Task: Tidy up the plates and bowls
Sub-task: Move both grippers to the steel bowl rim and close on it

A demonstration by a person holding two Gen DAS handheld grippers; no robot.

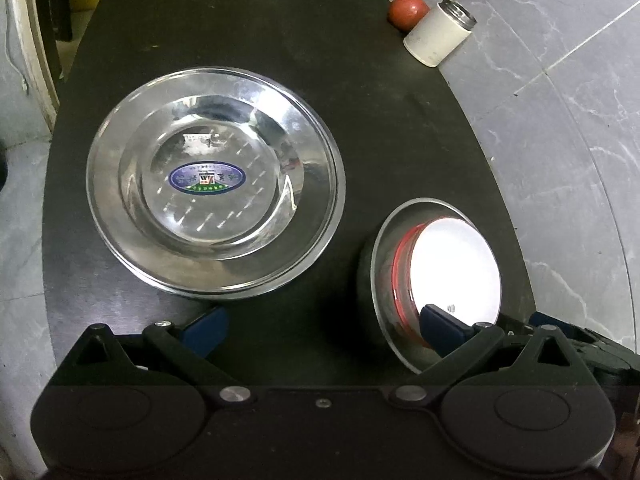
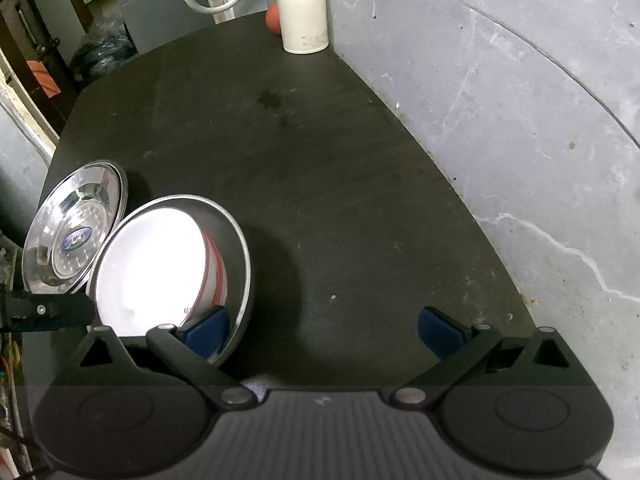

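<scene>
A dark worktop (image 2: 320,168) carries everything in front of me; steel plates (image 1: 216,184) lie stacked at its left, an oval label in the top one; just beside them a steel bowl (image 2: 236,240) holds a white bowl with a red band (image 2: 160,264); at the far corner a white canister (image 2: 303,16) stands touching a red ball (image 1: 407,10); my left gripper (image 1: 324,330) and my right gripper (image 2: 324,330) both hang wide apart, gripping nothing, one blue pad of each overlapping the bowls.

Both wrist views look down closely, sharing the table (image 1: 360,100).
</scene>
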